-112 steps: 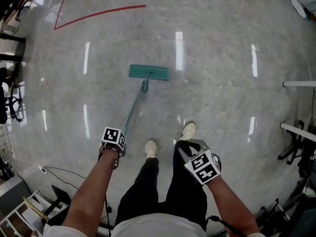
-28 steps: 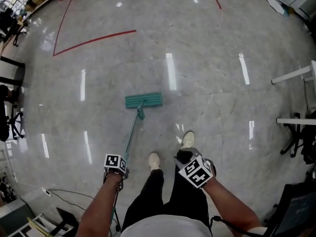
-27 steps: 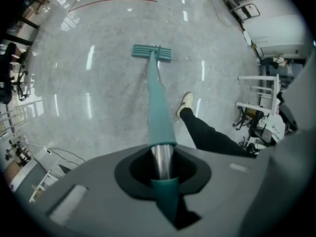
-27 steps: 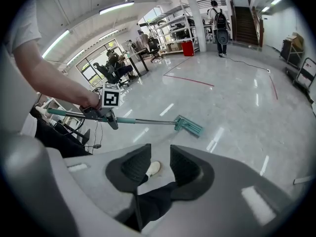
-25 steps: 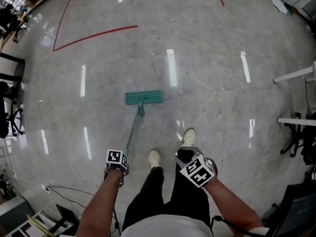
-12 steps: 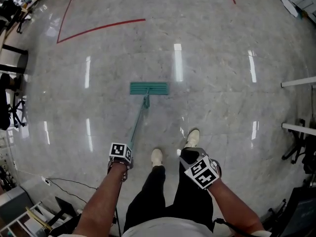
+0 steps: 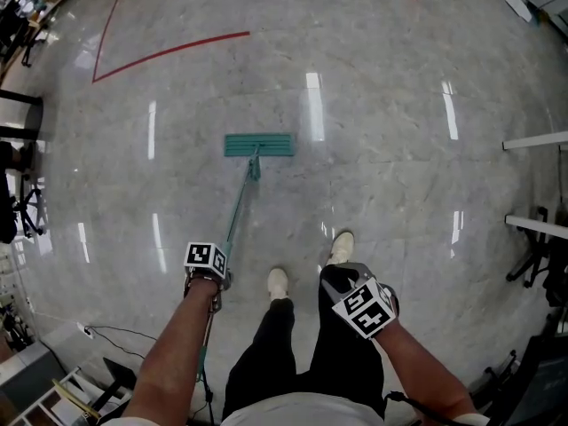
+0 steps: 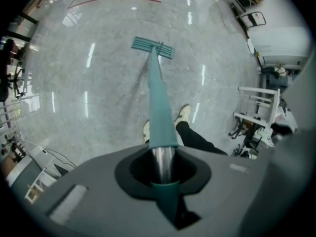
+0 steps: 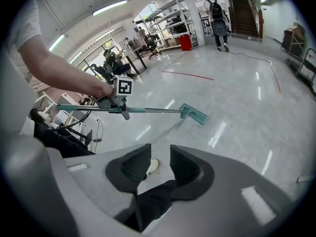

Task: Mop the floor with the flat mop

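The flat mop has a teal head (image 7: 258,145) lying flat on the grey marble floor ahead of me, and a teal pole (image 7: 236,213) that slants back to my left gripper (image 7: 213,273). That gripper is shut on the pole; in the left gripper view the pole (image 8: 159,107) runs from between the jaws out to the mop head (image 8: 152,47). My right gripper (image 7: 339,280) hangs over my right thigh. Its jaws stand a little apart with nothing between them (image 9: 159,164). The right gripper view shows the mop head (image 9: 193,114) and the left gripper (image 9: 117,102) from the side.
My two shoes (image 7: 278,282) (image 7: 340,245) stand just behind the mop. A red line (image 7: 169,50) marks the floor far ahead. White table frames (image 7: 535,140) stand at the right, chairs (image 7: 18,193) at the left, a cable (image 7: 115,331) near my left. A person with a backpack (image 9: 217,21) stands far off.
The mop head has slid a little farther ahead and to the left on the floor. My left gripper keeps its hold on the pole; the right one stays by my thigh.
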Available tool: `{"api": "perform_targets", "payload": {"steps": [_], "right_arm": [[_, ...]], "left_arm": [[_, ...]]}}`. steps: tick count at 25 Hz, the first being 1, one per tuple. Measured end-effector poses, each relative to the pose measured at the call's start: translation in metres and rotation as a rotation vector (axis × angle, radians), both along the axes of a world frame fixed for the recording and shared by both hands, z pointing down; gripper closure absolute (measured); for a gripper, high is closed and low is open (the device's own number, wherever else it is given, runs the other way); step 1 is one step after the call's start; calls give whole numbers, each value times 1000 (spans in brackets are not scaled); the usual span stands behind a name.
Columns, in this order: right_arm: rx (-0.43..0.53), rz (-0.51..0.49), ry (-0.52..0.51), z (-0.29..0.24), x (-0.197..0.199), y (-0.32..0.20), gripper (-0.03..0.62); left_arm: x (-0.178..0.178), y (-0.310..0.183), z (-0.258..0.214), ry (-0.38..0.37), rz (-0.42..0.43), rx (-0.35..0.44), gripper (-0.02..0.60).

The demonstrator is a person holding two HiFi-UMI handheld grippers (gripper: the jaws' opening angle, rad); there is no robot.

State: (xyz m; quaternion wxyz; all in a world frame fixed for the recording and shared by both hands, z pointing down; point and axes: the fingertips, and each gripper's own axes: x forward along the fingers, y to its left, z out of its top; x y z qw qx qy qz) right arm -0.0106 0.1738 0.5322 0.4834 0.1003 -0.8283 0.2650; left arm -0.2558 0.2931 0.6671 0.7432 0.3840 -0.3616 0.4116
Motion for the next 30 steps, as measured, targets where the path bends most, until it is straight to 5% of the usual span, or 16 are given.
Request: {"api": "perform_targets", "payload": {"steps": [30], "right_arm": [[-40, 93, 18, 11, 71, -31, 470]], "left_arm": [[-17, -193, 8, -26, -98, 50, 520]]}}
